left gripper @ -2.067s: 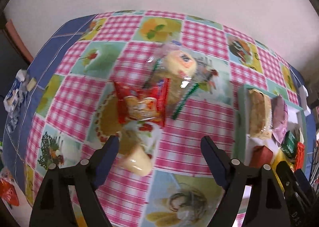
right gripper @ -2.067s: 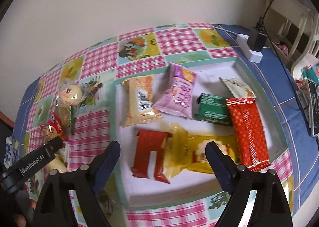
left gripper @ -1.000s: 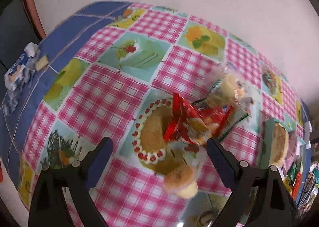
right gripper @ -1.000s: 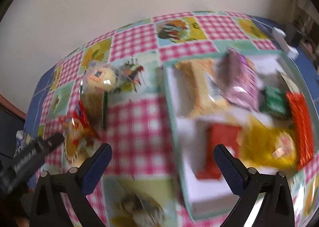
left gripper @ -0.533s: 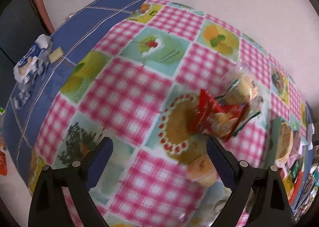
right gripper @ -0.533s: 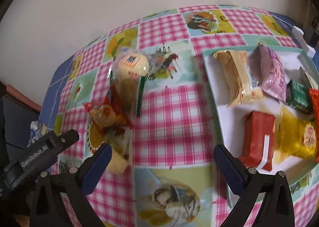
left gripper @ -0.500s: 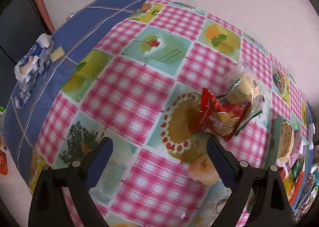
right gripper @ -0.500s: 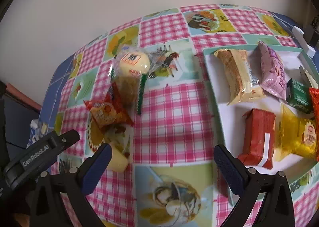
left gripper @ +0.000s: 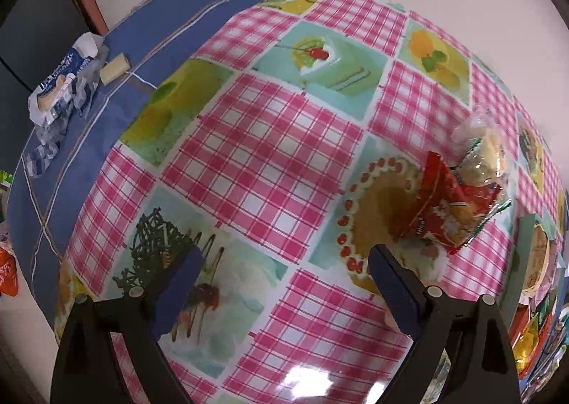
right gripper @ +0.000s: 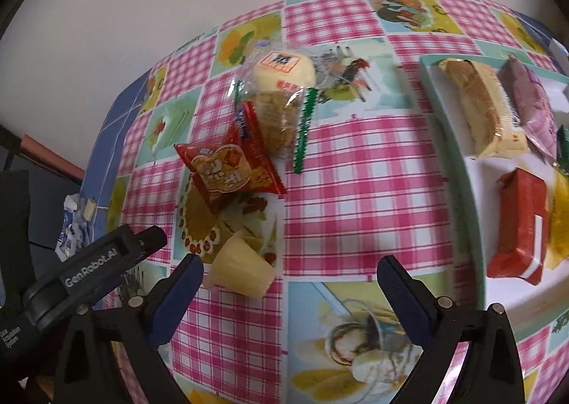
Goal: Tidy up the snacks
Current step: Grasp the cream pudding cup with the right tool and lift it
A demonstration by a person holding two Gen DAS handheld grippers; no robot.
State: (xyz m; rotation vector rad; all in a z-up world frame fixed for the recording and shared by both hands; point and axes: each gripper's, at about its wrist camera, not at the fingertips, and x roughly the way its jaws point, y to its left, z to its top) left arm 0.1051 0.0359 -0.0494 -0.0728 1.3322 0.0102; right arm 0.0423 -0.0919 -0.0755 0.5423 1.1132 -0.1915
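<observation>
While both grippers hang over the checked tablecloth [right gripper: 355, 169], three loose snacks lie together to the left of the teal tray [right gripper: 458, 169]. The clear-wrapped bun packet [right gripper: 281, 91] has its long axis running from the wall side toward the camera, with an orange label of Asian characters on the pale bun at its far end; I cannot read them. The red snack packet [right gripper: 227, 169] lies across its near end, partly on top, tilted, with white cartoon lettering on the front that is not legible. The pale yellow jelly cup [right gripper: 242, 269] lies on its side just below, its wider end toward the lower right. The right gripper [right gripper: 290, 294] is wide open; its jaws have just been closing a little, with nothing between them, and the cup is just beside its left finger. The left gripper [left gripper: 284, 279] is wide open too, over bare cloth, and its body carries the words "GenRobot.AI". Inside the tray lie a beige cake packet [right gripper: 480, 109], a purple packet [right gripper: 530, 109] and a red box [right gripper: 519, 226].
</observation>
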